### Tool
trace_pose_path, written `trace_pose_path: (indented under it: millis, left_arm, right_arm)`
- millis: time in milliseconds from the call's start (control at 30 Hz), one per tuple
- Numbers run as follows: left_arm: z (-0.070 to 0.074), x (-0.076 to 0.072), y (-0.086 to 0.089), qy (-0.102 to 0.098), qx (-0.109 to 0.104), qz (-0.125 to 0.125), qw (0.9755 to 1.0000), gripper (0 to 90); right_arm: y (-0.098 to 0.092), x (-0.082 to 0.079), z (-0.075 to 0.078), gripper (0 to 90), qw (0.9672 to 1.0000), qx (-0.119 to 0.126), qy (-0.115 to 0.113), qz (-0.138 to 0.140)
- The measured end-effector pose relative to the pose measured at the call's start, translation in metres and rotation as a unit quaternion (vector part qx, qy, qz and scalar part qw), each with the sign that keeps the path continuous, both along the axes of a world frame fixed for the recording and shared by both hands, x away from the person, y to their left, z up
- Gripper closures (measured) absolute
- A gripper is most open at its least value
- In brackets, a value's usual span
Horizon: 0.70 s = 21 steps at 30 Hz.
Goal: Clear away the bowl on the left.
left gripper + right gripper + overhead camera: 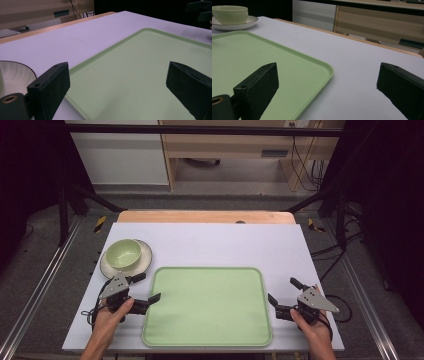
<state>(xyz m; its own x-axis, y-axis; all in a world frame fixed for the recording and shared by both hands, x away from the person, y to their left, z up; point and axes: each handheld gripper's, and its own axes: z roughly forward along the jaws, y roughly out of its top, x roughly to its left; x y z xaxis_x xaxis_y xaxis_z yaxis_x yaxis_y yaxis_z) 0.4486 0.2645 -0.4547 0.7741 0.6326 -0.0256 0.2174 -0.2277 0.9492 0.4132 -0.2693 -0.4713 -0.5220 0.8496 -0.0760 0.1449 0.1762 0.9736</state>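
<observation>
A pale green tray (207, 306) lies empty in the middle of the white table. Behind its left corner a green bowl (123, 253) sits on a cream plate (143, 262). My left gripper (146, 288) rests at the tray's left edge, jaws wide open and empty; its own view looks across the tray (140, 75) with the plate's rim (15, 72) at the left. My right gripper (281, 291) stands open and empty at the tray's right edge; its view shows the tray corner (287, 67) and, far off, the bowl (230, 14) on its plate (249, 23).
The white sheet (210, 242) covers the table, with a strip of bare wood (205, 217) at the far edge. Black frame posts (63, 215) stand beside the table. A wooden cabinet (240, 145) lies beyond on the floor.
</observation>
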Motion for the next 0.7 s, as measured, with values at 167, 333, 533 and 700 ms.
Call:
trace_pose_path:
  millis: [167, 333, 533, 700]
  left_arm:
    - [-0.0007, 0.0005, -0.0011, 0.001, 0.005, 0.007, 1.0, 5.4]
    - [-0.0001, 0.0008, -0.0003, 0.005, 0.008, 0.028, 0.9996, 4.7]
    - [0.001, 0.0019, 0.0011, 0.011, 0.007, 0.055, 0.9984, 4.1]
    - [0.0039, 0.0019, 0.0064, 0.01, 0.016, 0.076, 0.997, 4.1]
  right_arm:
    - [0.0006, 0.0001, -0.0003, 4.3, 1.0, 0.002, 0.003, -0.003]
    - [0.0017, 0.0001, -0.0004, 4.4, 0.9999, -0.003, 0.006, -0.01]
    - [0.0027, 0.0005, 0.0, 4.4, 0.9999, -0.004, 0.006, -0.015]
    - [0.0025, 0.0003, 0.0004, 4.4, 0.9998, -0.003, 0.008, -0.02]
